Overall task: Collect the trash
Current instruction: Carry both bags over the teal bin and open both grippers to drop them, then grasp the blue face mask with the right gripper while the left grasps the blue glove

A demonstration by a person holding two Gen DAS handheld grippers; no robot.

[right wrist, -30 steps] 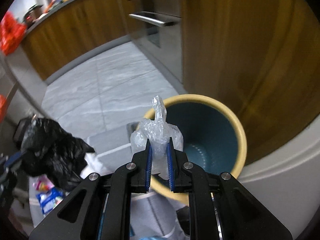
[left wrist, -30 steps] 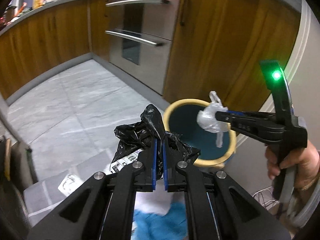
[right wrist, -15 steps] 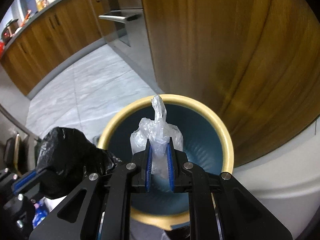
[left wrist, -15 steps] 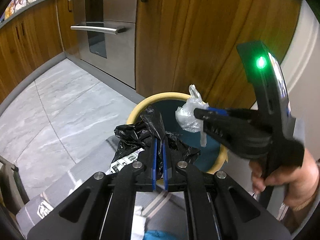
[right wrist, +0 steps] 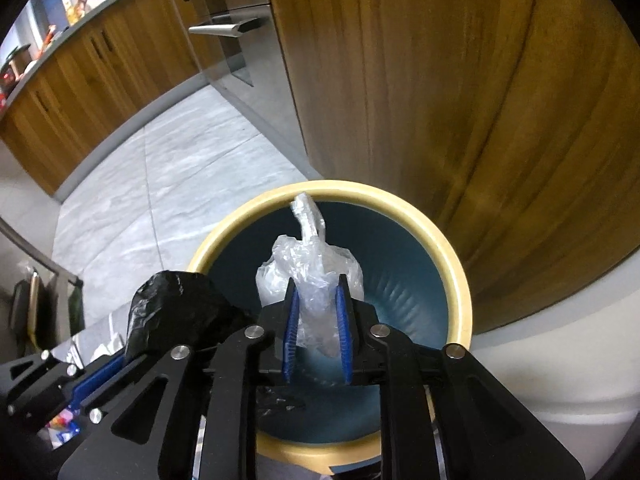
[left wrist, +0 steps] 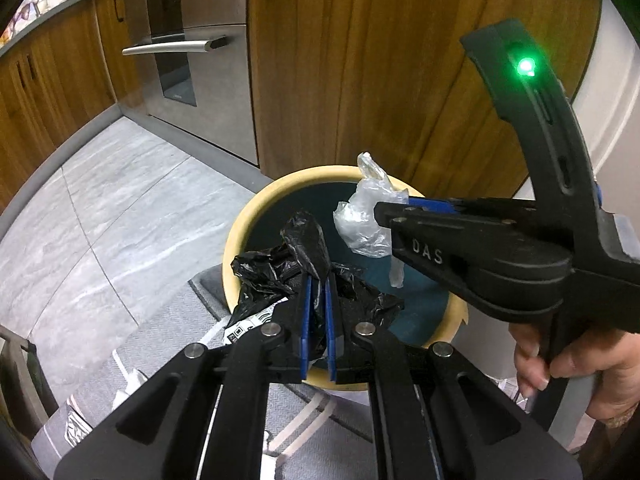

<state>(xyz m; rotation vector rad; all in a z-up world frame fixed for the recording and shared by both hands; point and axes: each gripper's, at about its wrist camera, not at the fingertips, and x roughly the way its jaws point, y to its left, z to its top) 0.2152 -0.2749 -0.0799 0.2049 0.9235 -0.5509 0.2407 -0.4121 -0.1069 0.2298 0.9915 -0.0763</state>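
A round bin (left wrist: 240, 240) with a cream rim and teal inside stands on the floor against a wooden cabinet. My left gripper (left wrist: 318, 280) holds a crumpled black plastic bag (left wrist: 276, 268) over the bin's near rim, and its jaws are starting to part. My right gripper (right wrist: 318, 292) is over the bin's mouth (right wrist: 456, 264) with a clear plastic bag (right wrist: 308, 264) between its blue pads. Its jaws are opening, and the bag still hangs between them. The right wrist view also shows the black bag (right wrist: 172, 308) at lower left.
Wooden cabinet doors (left wrist: 400, 80) rise right behind the bin, with a steel oven (left wrist: 192, 60) to the left. Grey tiled floor (left wrist: 120, 208) spreads to the left. A grey mat (left wrist: 168, 344) with wrappers lies under the grippers. A person's hand (left wrist: 580, 368) grips the right tool.
Both grippers came closer to the bin and lower, so the bags now hang over its opening. The right pads stand wider apart around the clear bag.
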